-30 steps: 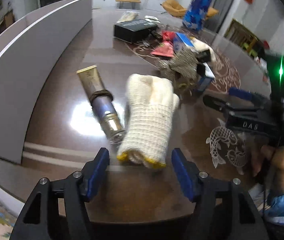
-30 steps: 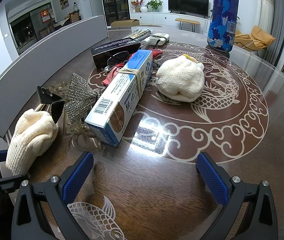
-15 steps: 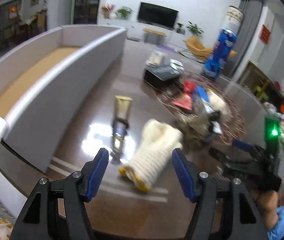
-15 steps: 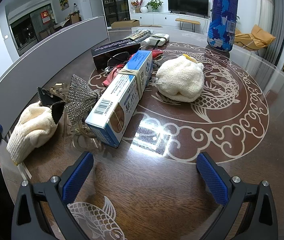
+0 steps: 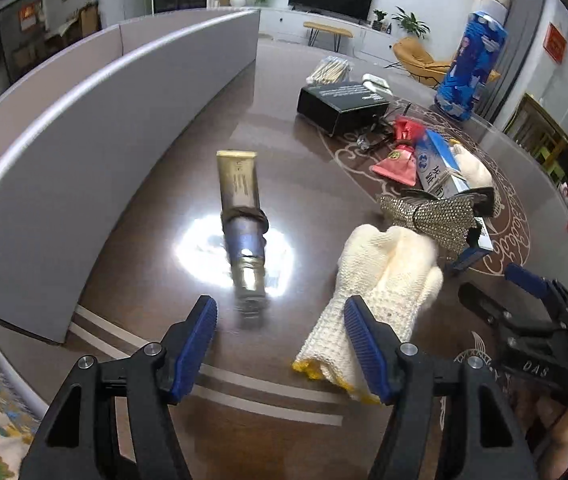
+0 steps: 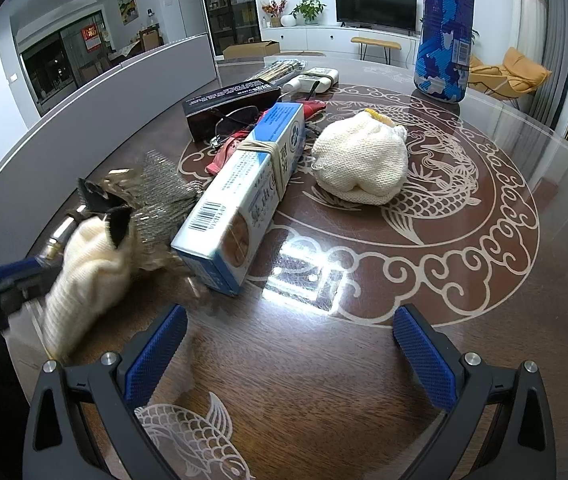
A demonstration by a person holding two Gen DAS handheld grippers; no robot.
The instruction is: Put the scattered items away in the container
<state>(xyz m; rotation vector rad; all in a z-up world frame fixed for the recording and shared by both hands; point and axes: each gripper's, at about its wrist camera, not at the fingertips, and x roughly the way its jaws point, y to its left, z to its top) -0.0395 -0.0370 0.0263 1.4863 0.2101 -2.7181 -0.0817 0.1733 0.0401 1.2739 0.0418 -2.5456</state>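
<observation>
Left gripper [image 5: 280, 344]: jaws wide, nothing between them, poised above the table [image 5: 156, 184] with the tube [image 5: 242, 220] ahead. The tube lies flat, long axis running away from the camera, flat crimped gold end pointing far, cap end toward the jaws. Beside it, to the right, lies a cream glove [image 5: 380, 292], yellow cuff toward the camera, fingers pointing away and touching a sparkly bow [image 5: 432, 216]. The grey container [image 5: 96, 120] stands along the table's left edge. Right gripper [image 6: 290, 350]: jaws wide, empty, facing a blue-and-white box [image 6: 250, 196] and a second glove [image 6: 362, 164].
</observation>
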